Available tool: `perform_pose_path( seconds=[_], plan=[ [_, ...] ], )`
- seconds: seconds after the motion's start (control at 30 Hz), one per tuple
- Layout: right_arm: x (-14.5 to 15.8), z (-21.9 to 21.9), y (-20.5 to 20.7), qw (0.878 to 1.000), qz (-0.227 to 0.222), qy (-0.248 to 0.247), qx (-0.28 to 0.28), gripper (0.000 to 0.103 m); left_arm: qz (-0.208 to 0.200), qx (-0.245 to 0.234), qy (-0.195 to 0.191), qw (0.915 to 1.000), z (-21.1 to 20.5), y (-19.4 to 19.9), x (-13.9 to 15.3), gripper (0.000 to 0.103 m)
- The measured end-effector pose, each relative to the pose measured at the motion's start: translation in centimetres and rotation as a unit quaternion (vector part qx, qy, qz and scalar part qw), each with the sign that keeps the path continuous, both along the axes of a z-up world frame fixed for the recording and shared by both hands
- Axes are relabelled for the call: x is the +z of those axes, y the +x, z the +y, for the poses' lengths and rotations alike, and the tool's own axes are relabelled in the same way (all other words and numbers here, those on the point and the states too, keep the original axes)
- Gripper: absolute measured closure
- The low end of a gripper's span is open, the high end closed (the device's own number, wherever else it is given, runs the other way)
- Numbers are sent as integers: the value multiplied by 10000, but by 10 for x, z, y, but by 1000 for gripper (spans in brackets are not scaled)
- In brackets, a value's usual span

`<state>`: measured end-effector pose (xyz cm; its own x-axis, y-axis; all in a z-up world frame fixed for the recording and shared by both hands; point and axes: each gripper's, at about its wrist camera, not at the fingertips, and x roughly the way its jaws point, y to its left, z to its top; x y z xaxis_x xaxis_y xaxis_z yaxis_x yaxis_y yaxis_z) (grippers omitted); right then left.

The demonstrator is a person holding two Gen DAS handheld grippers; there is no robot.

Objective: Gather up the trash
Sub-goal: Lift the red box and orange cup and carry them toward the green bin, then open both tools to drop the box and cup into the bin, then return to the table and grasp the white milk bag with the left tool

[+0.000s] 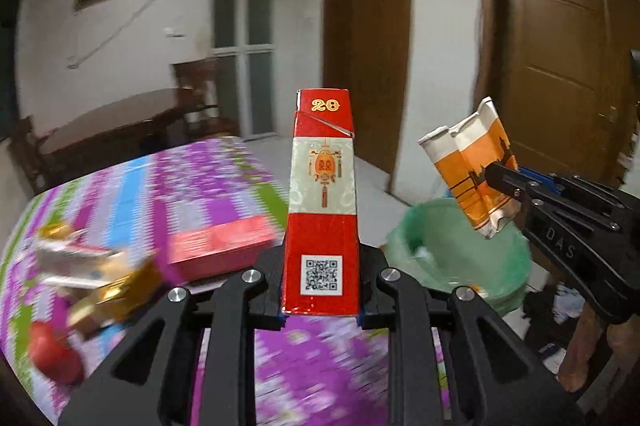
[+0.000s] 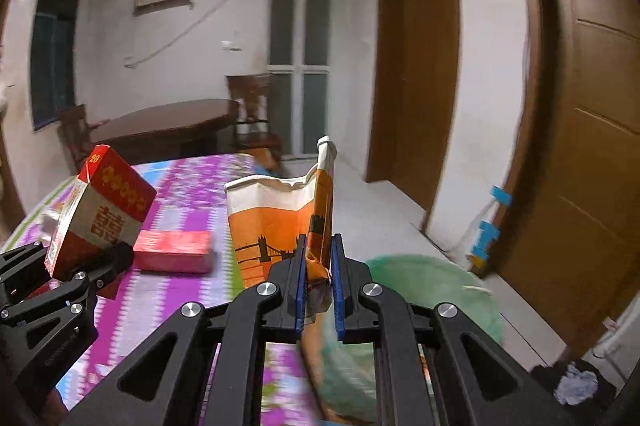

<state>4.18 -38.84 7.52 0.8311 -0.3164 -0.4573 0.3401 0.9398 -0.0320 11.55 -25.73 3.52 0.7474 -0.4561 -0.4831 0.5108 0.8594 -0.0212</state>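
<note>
Left wrist view: your left hand-held gripper (image 1: 321, 302) is pinching a red cigarette pack (image 1: 322, 202) upright. Right and slightly ahead of it, your right hand-held gripper (image 2: 319, 280) is pinching a crushed orange paper cup (image 2: 280, 226). The green-lined bin (image 1: 460, 250) sits below the cup, off the surface (image 1: 192, 178) edge. Left on the surface: pink box (image 1: 220, 246), gold-and-white wrappers (image 1: 92, 274), a red item (image 1: 54, 352). Step, by judgement: carrying to the bin. Next: bring each load over the opening, then let go.
</note>
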Motion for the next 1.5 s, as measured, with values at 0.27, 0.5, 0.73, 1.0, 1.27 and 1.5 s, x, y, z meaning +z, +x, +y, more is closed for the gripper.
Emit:
perform_pose_path(
  seconds=[0.27,0.5,0.73,1.0,1.27,1.5],
  plan=[
    [-30,-118,6,9946,634,390,-723,91,920,-1151,-61,9891,-99,36,-28,82],
    [-79,-197,29,9836,1245,868,-978,91,1431,-1416,270,9792,-164,64,-68,82],
    [-119,-226,44,9773,1509,1072,-1036,91,1716,-1481,461,9729,-191,73,-88,82],
    [-125,-227,48,9776,1516,1010,-1060,84,1734,-1576,627,9701,-200,72,-90,78],
    [-112,-223,30,9802,1287,1049,-1082,66,1615,-1373,513,9759,-188,72,-82,37],
    [-93,-199,6,9851,1014,944,-1018,57,1516,-1422,536,9767,-174,62,-71,35]
  ],
)
